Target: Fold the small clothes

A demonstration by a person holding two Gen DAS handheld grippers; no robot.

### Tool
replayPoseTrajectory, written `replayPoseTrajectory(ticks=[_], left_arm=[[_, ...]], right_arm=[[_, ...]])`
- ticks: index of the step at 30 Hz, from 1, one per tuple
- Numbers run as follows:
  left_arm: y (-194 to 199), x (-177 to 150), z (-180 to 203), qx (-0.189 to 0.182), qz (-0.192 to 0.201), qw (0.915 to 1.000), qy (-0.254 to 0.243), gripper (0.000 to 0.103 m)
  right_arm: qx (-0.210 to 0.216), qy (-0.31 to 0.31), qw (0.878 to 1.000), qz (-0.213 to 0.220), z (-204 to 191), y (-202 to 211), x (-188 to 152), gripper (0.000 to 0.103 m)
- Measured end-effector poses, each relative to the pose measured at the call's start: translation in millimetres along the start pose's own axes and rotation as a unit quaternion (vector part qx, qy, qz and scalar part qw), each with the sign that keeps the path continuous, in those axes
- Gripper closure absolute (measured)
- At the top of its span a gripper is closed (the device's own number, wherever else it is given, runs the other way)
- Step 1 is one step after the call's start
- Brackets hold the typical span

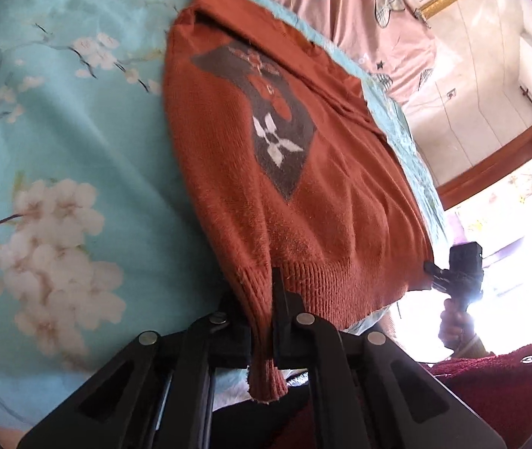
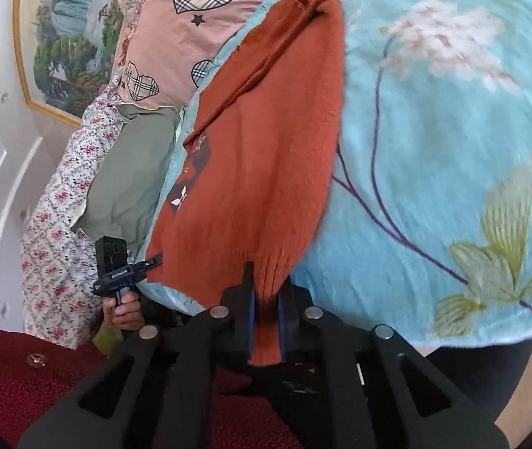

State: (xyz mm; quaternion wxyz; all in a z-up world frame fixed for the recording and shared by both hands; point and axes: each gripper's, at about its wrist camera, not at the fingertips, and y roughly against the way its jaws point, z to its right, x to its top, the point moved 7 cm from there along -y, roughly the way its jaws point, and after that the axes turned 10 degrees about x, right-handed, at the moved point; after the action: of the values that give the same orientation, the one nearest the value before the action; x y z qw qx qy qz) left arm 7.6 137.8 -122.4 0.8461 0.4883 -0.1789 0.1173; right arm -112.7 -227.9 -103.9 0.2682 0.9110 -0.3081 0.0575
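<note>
A small rust-orange knit sweater [image 1: 303, 157] with a grey patch and white flower lies stretched over the blue floral bedspread [image 1: 60, 131]. My left gripper [image 1: 266, 318] is shut on one corner of its ribbed hem, lifted off the bed. My right gripper [image 2: 266, 299] is shut on the other hem corner. The sweater [image 2: 266, 149] runs away from both grippers toward the pillows. In the left wrist view the right gripper [image 1: 434, 271] shows at the hem's far corner; in the right wrist view the left gripper [image 2: 153, 260] shows likewise.
A pink pillow with plaid hearts [image 2: 168, 37] and a green pillow [image 2: 131, 179] lie at the head of the bed. A floral quilt [image 2: 60, 205] lies beside them. A window [image 1: 509, 224] and a framed painting [image 2: 60, 37] show on the walls.
</note>
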Motion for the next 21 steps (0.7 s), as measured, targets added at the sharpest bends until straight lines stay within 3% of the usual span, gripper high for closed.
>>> replayPoseTrajectory(ticks=[5, 9, 14, 21], left_arm=[[35, 18, 2, -0.021, 0.065, 0.997, 0.038, 0.099], [63, 65, 15, -0.007, 0.133, 0.9902, 0.042, 0.098], [72, 133, 37, 0.014, 0.199, 0.9793, 0.032, 0.098], [44, 248, 42, 0.039, 0.22, 0.9735, 0.046, 0.098]], right_arm=[[0.028, -0.006, 0.999, 0.03, -21, 15, 9, 0.093], [0.054, 0.03, 0.995, 0.076, -59, 25, 56, 0.093], [0.017, 0.067, 0.991, 0.114, -74, 25, 132, 0.093], [-0.05, 0.085, 0.987, 0.125, -54, 0, 241, 0.093]])
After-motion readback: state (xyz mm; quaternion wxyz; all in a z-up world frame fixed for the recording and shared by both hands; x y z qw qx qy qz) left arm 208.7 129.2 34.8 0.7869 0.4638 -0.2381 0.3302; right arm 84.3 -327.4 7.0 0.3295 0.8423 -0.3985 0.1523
